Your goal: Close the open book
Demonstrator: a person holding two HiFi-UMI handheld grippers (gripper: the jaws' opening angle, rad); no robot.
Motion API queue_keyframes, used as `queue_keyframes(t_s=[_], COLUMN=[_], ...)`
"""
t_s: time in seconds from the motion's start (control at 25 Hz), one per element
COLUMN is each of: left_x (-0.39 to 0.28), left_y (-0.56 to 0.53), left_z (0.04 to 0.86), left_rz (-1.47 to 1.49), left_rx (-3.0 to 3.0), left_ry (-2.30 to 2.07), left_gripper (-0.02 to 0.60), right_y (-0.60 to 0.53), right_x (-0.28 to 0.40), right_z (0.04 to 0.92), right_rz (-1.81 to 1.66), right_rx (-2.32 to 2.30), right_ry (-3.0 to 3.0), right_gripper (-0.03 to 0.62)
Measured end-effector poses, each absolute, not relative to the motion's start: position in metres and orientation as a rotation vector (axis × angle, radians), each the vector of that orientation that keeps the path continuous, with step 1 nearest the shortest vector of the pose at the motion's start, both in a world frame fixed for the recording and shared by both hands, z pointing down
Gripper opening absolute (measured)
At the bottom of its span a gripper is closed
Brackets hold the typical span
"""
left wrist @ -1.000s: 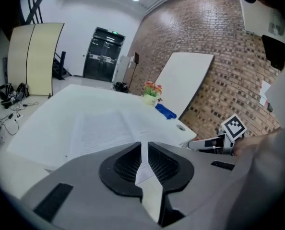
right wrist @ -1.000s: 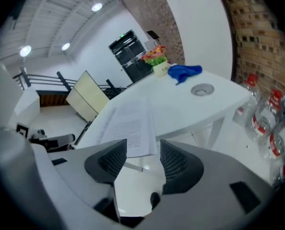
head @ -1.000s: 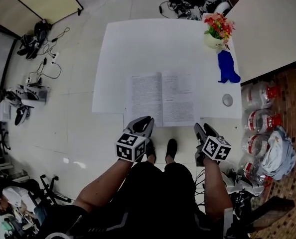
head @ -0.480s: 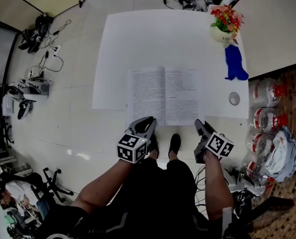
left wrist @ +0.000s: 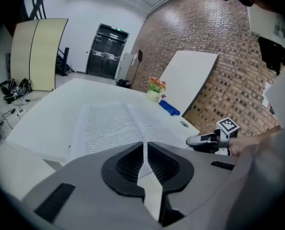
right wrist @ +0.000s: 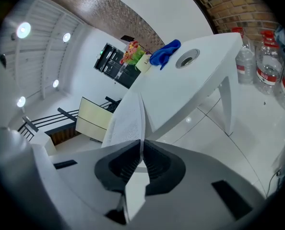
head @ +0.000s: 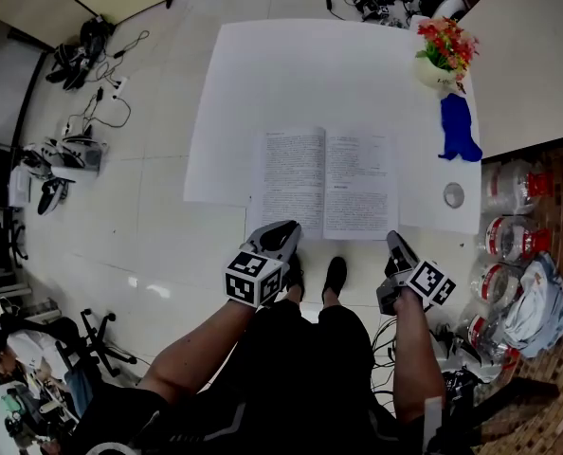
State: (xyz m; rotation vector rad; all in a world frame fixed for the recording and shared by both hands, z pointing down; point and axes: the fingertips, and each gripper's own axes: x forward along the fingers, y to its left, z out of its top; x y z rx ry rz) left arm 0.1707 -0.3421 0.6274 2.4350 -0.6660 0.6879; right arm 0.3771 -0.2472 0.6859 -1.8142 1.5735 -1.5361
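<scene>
Though open, book (head: 329, 184) (right edge) within right gripper (head: 394, 241), jaws just closed.

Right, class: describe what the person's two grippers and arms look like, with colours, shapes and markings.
The left gripper and the right gripper match: a grey moulded body, black ribbed pads and a white cube bearing black square markers. No cables show on either. The forearms are unsleeved, and the clothing is dark.

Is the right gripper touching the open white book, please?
Touching: the right gripper has just closed on the open white book, its edge pinched in the right gripper view.
</scene>
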Motion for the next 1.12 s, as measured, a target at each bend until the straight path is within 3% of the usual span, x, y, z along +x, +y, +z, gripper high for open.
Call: queue_keyframes(t_s=[0.4, 0.76, 1.12], left_x=[0.161, 0.108, 0.041], left_y=[-0.355, -0.374, -0.394], left_z=[0.585, 0.526, 0.519], left_rz=[0.556, 0.409, 0.279], left_rx=[2.480, 2.479, 2.419], left_ry=[-0.730, -0.935, -1.019], left_gripper=[0.028, 0.028, 0.028], right_y=[-0.263, -0.297, -0.326], right_x=[0.360, 0.287, 0.203], right_z=[0.600, 0.530, 0.524], right_rz=[-1.404, -1.301, -1.326], right_rx=[-1.686, -1.502, -1.392], right_ry=[1.681, 2.097, 2.308], right_gripper=[0.017, 0.017, 0.018])
